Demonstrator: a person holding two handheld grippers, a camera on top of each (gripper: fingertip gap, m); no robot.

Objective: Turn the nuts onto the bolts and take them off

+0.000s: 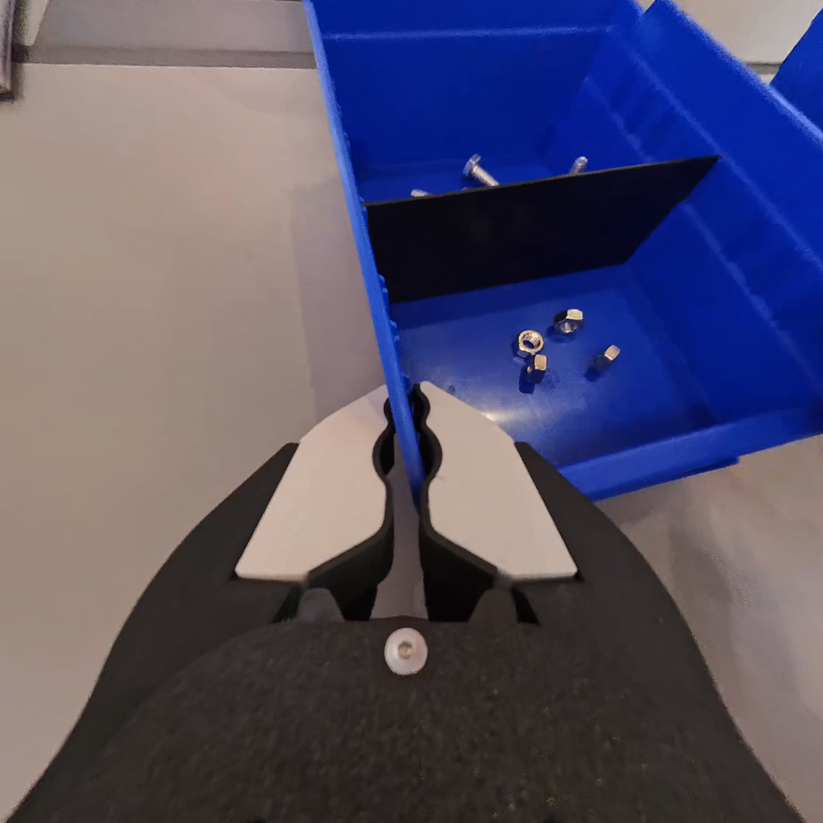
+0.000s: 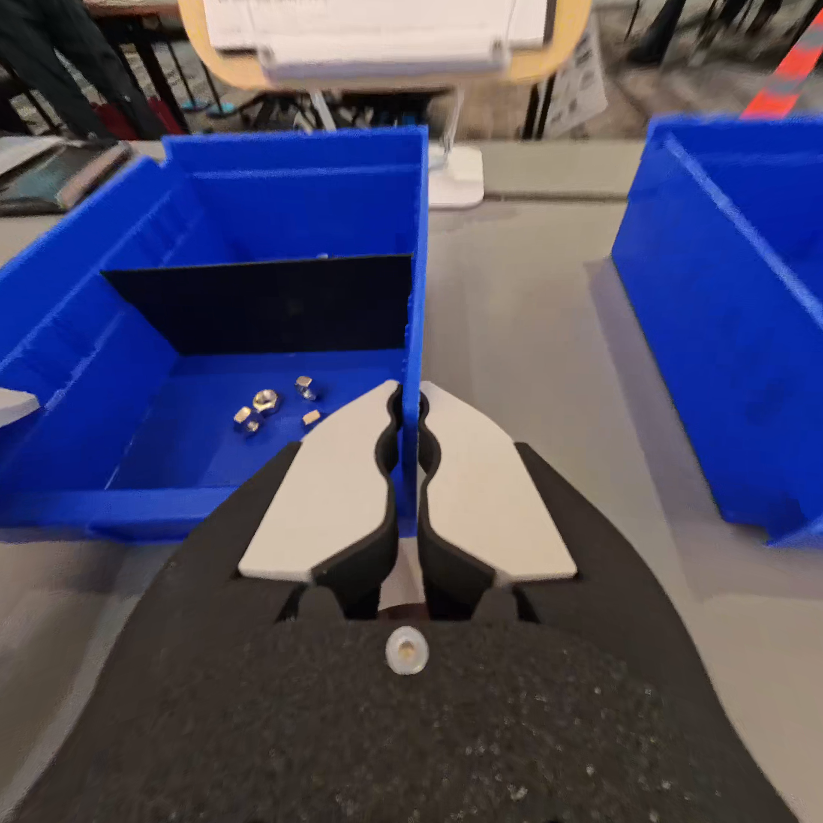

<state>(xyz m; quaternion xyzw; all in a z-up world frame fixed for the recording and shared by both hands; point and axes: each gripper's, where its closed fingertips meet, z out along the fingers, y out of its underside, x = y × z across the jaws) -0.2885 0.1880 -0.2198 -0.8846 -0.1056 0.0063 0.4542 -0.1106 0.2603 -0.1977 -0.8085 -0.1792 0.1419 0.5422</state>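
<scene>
Both tongs, left tongs (image 1: pixel 403 401) and right tongs (image 2: pixel 409 394), are pinching the blue bin (image 1: pixel 668 276) walls, while nuts (image 1: pixel 541 345) are lying at one o'clock from the left.

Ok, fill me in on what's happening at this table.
Both grippers are clamped on the blue bin: the left gripper on its left wall, the right gripper on its right wall. Four loose nuts lie in the near compartment, bolts behind the black divider. Nothing is threaded yet.
</scene>
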